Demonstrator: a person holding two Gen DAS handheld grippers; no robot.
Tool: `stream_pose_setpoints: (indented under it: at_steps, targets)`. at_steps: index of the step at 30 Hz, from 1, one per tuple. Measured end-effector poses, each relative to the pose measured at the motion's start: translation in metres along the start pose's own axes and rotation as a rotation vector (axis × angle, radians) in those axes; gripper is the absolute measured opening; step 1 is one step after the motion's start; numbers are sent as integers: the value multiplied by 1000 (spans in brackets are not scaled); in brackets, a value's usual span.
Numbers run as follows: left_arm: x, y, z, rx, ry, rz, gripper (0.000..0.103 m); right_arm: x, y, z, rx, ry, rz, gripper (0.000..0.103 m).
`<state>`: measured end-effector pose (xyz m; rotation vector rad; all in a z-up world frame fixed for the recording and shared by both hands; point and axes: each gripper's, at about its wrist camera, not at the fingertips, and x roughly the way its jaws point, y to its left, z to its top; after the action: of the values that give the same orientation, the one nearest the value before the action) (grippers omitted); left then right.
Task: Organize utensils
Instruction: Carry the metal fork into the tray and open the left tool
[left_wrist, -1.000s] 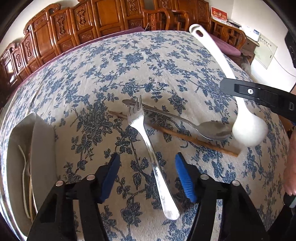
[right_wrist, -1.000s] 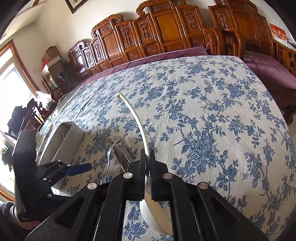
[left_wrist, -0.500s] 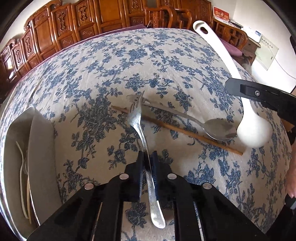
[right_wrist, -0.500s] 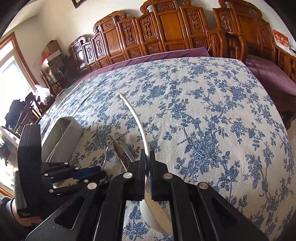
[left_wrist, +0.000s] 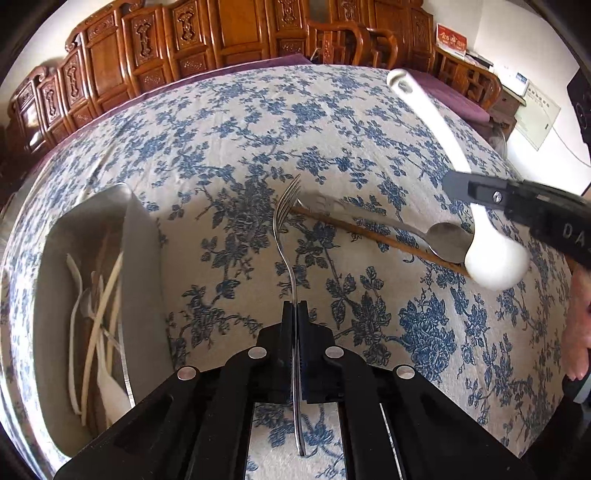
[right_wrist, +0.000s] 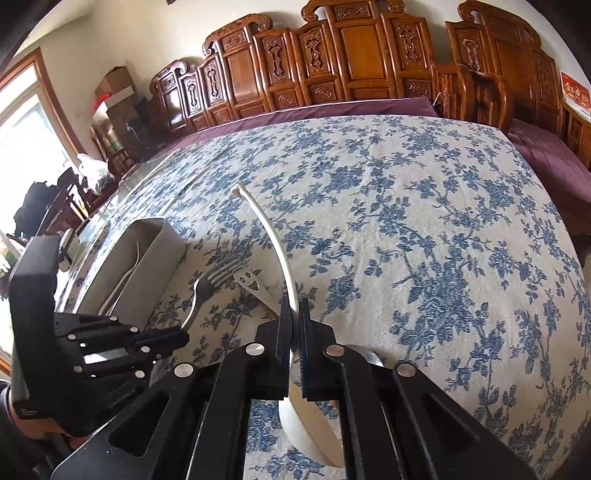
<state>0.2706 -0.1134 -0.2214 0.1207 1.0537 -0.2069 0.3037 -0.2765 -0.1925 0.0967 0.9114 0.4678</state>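
Note:
My left gripper (left_wrist: 295, 308) has its jaws closing tight on the handle of a metal fork (left_wrist: 284, 229), pads pressing it. The fork hangs above the cloth, tines pointing away. In the right wrist view this left gripper (right_wrist: 181, 338) and the fork (right_wrist: 207, 284) are at the lower left. My right gripper (right_wrist: 293, 306) is shut on the curved handle of a white ladle-like spoon (right_wrist: 273, 236), whose bowl hangs below the fingers. Seen from the left, the right gripper (left_wrist: 458, 181) holds the white spoon (left_wrist: 495, 264) above the table's right side.
A metal spoon (left_wrist: 447, 240) and a brown chopstick (left_wrist: 369, 234) lie crossed on the blue-flowered tablecloth (left_wrist: 258, 122). A grey tray (left_wrist: 140, 258) at the left holds several white utensils and chopsticks. Carved wooden chairs line the far edge. A hand shows at the right edge.
My left gripper shut on the fork's handle and raised it off the cloth, drifting towards the tray. The right gripper, with the white spoon, also shifted a little.

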Motion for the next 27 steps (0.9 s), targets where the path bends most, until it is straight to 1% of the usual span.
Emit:
stream_pose_setpoints:
  at_steps: [5, 11, 18, 27]
  targets:
    - [-15, 13, 3, -17, -30, 8, 2, 5, 12, -4, -24, 19, 2, 5]
    - [-32, 21, 3, -21, -56, 11, 2, 4, 26, -2, -42, 18, 9, 5]
    - [-51, 33, -1, -15, -84, -7, 2, 0, 42, -4, -62, 13, 25, 5]
    - [-72, 69, -13, -53, -132, -50, 2, -7, 79, -14, -119, 0, 44, 5]
